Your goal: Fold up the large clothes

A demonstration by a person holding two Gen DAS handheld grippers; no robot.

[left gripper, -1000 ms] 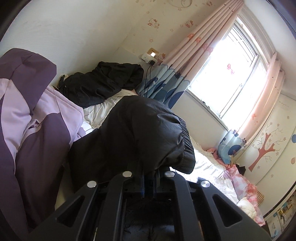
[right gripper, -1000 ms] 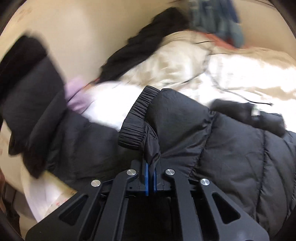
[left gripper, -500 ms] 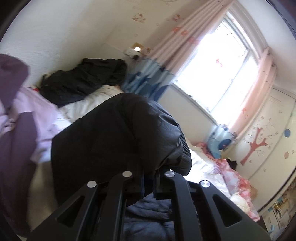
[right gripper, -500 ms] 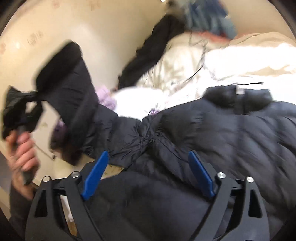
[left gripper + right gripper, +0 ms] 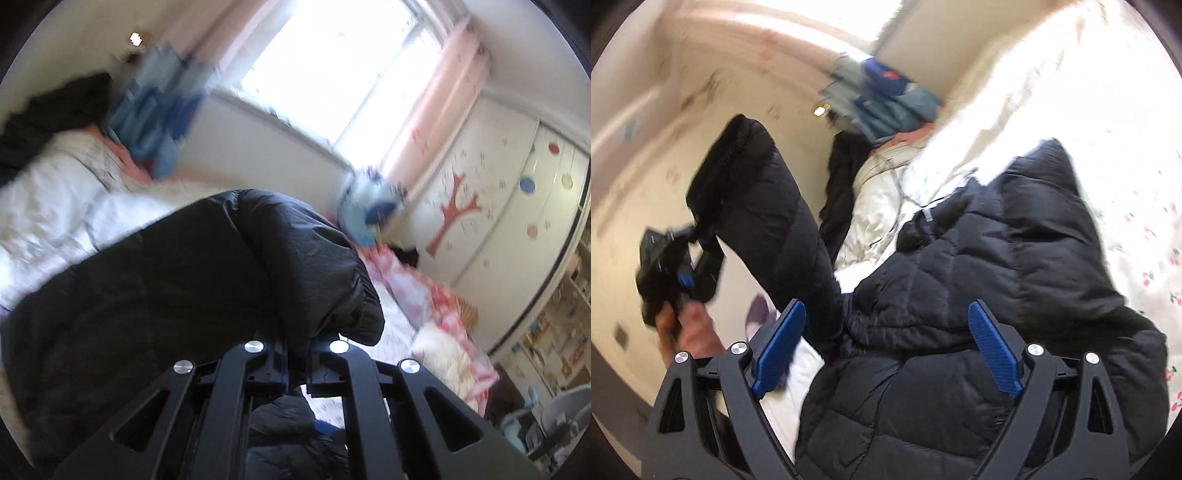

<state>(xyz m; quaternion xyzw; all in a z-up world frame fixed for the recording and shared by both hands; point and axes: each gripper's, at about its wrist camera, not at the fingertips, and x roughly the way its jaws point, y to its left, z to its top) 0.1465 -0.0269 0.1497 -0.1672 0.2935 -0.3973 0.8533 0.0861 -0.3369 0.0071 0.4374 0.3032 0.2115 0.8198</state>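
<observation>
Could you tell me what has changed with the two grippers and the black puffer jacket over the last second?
The right gripper let go: a second ago its fingers were shut on the elastic cuff of the black quilted puffer jacket; now they are spread wide above the jacket body, which lies on the white bed cover. The left gripper stayed shut on the other sleeve and holds it raised.

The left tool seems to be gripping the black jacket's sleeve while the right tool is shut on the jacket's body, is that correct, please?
Not quite. The right tool is open: in the right wrist view its blue pads stand wide apart above the black jacket, holding nothing. The left tool does grip the sleeve.
</observation>
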